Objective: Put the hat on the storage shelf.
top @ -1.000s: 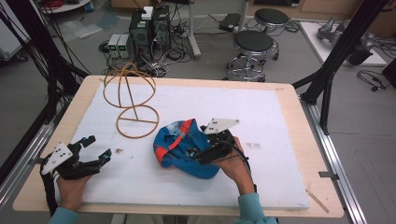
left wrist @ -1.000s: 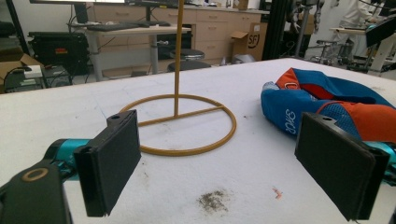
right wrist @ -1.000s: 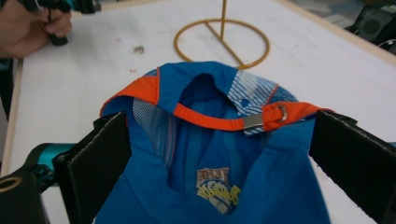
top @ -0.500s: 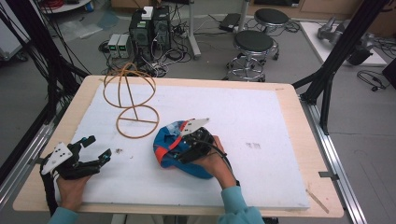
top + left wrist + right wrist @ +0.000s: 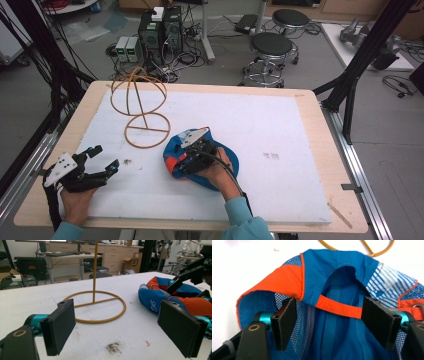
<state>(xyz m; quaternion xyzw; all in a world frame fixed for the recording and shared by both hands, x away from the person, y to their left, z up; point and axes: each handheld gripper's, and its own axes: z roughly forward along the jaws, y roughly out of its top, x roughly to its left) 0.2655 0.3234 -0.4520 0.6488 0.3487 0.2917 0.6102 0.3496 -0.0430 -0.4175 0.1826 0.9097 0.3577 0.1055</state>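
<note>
Cap not yet grasped, wire stand bare.
The right gripper [image 5: 186, 159], jaws spread, straddles the blue-and-orange cap [image 5: 342, 290] lying on the counter [image 5: 300, 130]; left gripper [image 5: 102, 161] waits spread; hat stand [image 5: 141, 102] unused.

Black tongs [image 5: 187, 157], teal joints, teal sleeves [image 5: 239, 212]

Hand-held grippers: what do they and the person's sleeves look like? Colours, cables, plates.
Both are black-framed. The left hand-held gripper carries a grey three-cornered plate with small dark dots, as does the right hand-held gripper. Each has two flat black rectangular pads on teal metal mounts, with round screw holes in the black frame. A black cable trails along the right forearm. The sleeves are light teal.
</note>
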